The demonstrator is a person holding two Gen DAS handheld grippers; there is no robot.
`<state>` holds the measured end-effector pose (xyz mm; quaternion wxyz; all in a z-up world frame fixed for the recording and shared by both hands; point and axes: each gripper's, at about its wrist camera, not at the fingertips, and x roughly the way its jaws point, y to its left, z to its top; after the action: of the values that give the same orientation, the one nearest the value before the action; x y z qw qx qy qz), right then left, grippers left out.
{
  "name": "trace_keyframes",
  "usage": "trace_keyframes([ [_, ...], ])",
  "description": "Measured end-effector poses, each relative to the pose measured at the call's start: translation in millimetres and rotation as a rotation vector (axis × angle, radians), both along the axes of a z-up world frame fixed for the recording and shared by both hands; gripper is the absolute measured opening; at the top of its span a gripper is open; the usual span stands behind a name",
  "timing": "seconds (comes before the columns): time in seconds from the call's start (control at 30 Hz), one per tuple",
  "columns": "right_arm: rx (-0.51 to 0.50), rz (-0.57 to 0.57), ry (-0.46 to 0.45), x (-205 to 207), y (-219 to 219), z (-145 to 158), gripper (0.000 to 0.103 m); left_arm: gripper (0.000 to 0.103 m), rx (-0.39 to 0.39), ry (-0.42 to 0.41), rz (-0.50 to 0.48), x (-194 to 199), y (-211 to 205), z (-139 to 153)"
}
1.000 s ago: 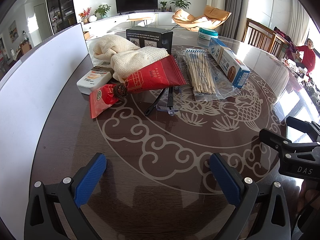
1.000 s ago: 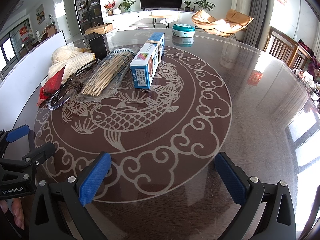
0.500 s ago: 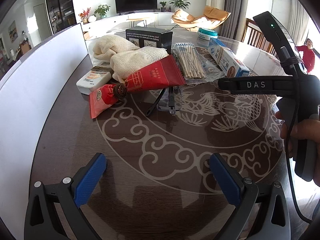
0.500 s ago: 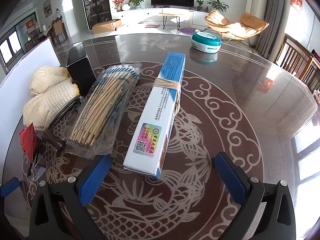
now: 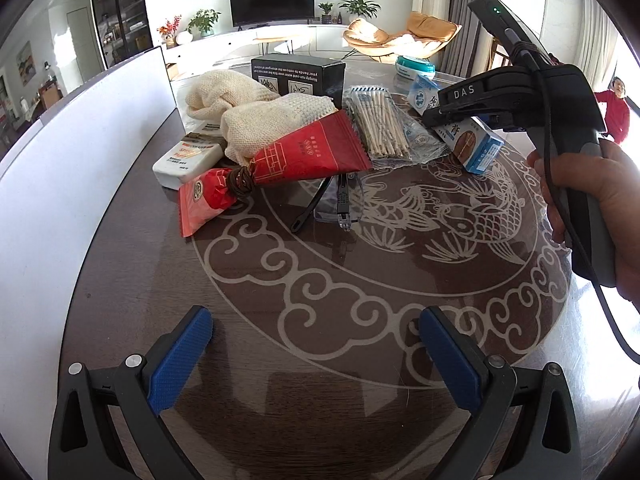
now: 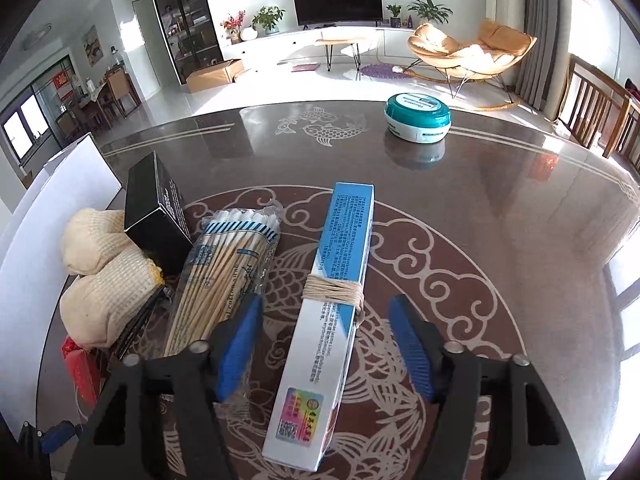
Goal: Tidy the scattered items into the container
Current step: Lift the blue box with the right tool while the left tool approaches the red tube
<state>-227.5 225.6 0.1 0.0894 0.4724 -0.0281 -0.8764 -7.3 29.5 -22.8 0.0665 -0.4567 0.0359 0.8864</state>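
White panel walling [image 5: 80, 160] is standing far to the left of the left gripper [image 5: 316, 320] — possibly the container's side, though I cannot tell for sure, and nothing is showing inside any container. That gripper is hovering with its blue pads spread wide over bare dark patterned tabletop [image 5: 280, 360], gripping nothing.

Ahead of it and to its left, the scattered things are lying in a loose heap: a white flat plastic bottle [image 5: 184, 160], a red foil packet tied with brown cord [image 5: 304, 156], cream knitted cloth bundles [image 5: 256, 120], a black printed carton [image 5: 298, 76] and clear-lensed black-armed glasses [image 5: 340, 200]. Further right are a clear bag of wooden cotton swabs [image 5: 380, 124] and, far ahead, a round teal-and-white tin [image 5: 414, 66].

Rightmost, a person's hand [image 5: 592, 200] is bringing the right gripper [image 6: 324, 304] over the long blue-and-white cardboard box bound with twine [image 6: 340, 280]. Its jaws have just been closing and are now straddling the box — slivers of table are showing on both sides, so the pads are not yet pressing and the box is resting on the table.

By my reading the tidying is only beginning: every item is lying out, and this box looks to be the first pick.
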Motion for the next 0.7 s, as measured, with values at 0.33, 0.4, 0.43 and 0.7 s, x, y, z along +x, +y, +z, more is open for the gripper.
trace_keyframes([
  [0.33,0.082,0.089,0.049,106,28,-1,0.028,0.103,-0.001,-0.013,-0.023,0,-7,1],
  [0.4,0.073,0.079,0.059,132,35,-1,0.028,0.103,-0.005,-0.019,0.011,-6,-19,1],
  [0.43,0.060,0.072,0.065,140,38,-1,0.029,0.103,-0.004,-0.019,0.027,-10,-27,1],
  [0.7,0.041,0.029,0.102,153,38,-2,0.029,0.103,-0.042,-0.004,0.106,-53,-71,2],
])
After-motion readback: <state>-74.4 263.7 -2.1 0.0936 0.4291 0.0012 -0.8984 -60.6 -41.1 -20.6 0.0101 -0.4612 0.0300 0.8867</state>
